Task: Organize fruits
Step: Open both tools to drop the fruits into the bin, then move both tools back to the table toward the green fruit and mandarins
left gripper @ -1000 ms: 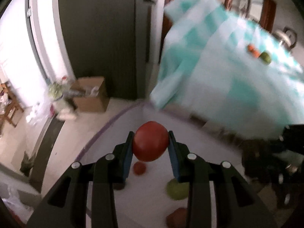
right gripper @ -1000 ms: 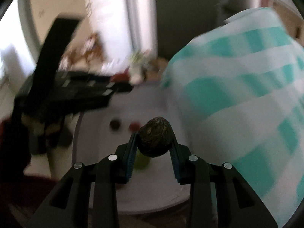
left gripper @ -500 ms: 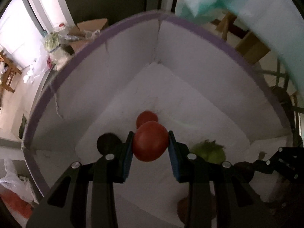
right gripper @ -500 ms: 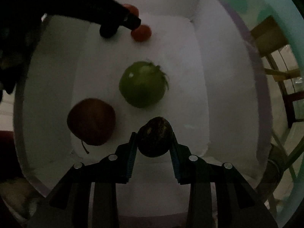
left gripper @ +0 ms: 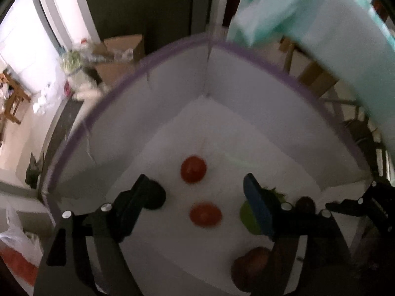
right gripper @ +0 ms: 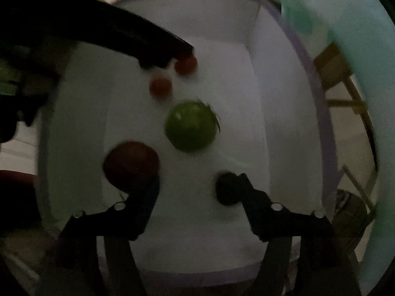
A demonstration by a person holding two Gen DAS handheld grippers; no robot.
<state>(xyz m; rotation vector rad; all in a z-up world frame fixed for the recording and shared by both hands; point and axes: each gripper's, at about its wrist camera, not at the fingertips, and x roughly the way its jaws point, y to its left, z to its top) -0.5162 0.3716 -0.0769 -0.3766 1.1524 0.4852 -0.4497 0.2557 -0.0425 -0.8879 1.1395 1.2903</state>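
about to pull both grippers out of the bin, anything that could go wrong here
1. The open left gripper brackets a red tomato; its fingers also sit close to a dark fruit and the green fruit, so lifting out may nudge them.
2. The open right gripper has a dark round fruit against one finger and the reddish-brown apple by the other; either could roll.
3. Both grippers share the white bin and might clash.

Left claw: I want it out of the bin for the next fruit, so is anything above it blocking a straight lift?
Nothing visible does. The left claw hangs open over the white bin, whose top is uncovered. The two red fruits lie on the floor beneath it, ungripped.
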